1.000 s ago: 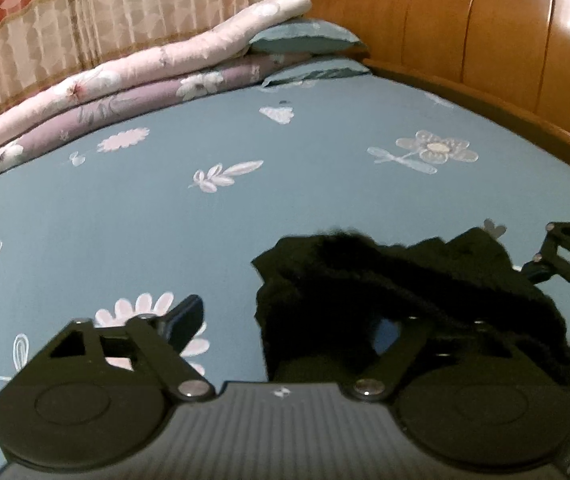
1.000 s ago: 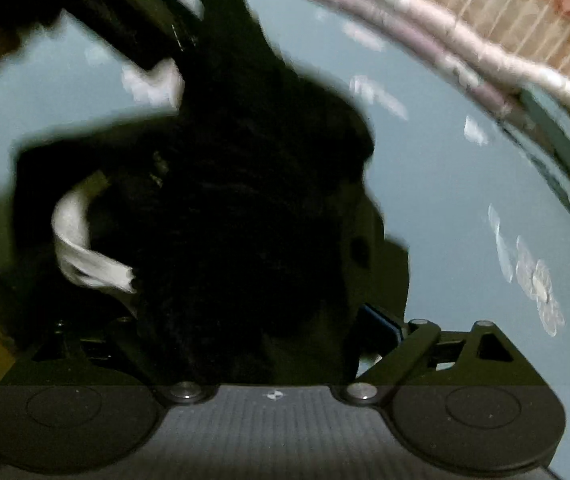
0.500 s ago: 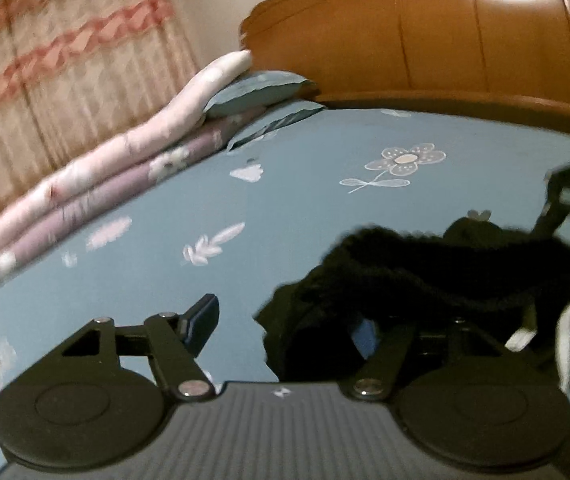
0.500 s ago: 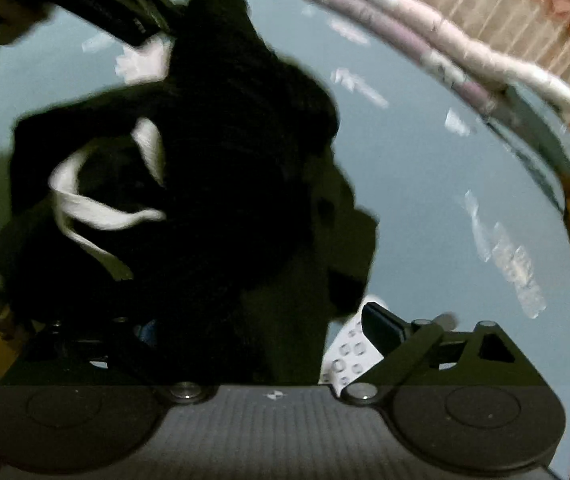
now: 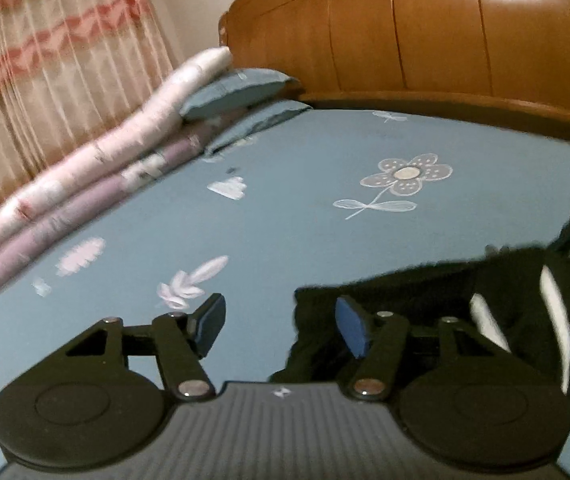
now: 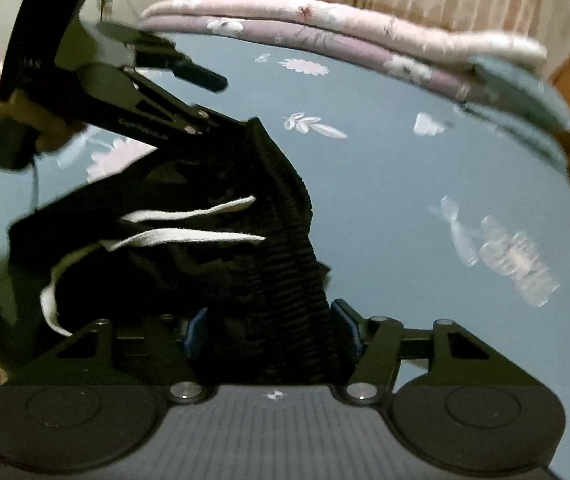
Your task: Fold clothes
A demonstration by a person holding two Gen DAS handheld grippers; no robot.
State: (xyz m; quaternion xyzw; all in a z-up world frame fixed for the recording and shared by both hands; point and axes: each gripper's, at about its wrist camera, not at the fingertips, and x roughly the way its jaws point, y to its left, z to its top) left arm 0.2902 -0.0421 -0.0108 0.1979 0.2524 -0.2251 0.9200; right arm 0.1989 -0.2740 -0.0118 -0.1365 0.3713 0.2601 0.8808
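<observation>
A blue bedsheet [image 5: 285, 216] with white flowers is filling most of both views, running up to a wooden headboard [image 5: 425, 28] with rolled pink and purple quilts [image 5: 97, 172] lying along the far edge under a striped curtain [image 5: 57, 48]. The black garment [image 6: 221, 216] (ribbed waistband, white drawstrings [image 6: 189, 236] dangling) is hanging bunched above the sheet between the two tools. The right gripper [image 6: 271, 330] has just been closing and is now pinching the ribbed band, blue pads pressing on both sides of it. The left gripper [image 5: 281, 326] has been closing too but is sitting spread, with bare sheet showing between its fingers and the cloth bunched around the right-hand one. A hand [image 6: 13, 116] is gripping the left tool's handle.
</observation>
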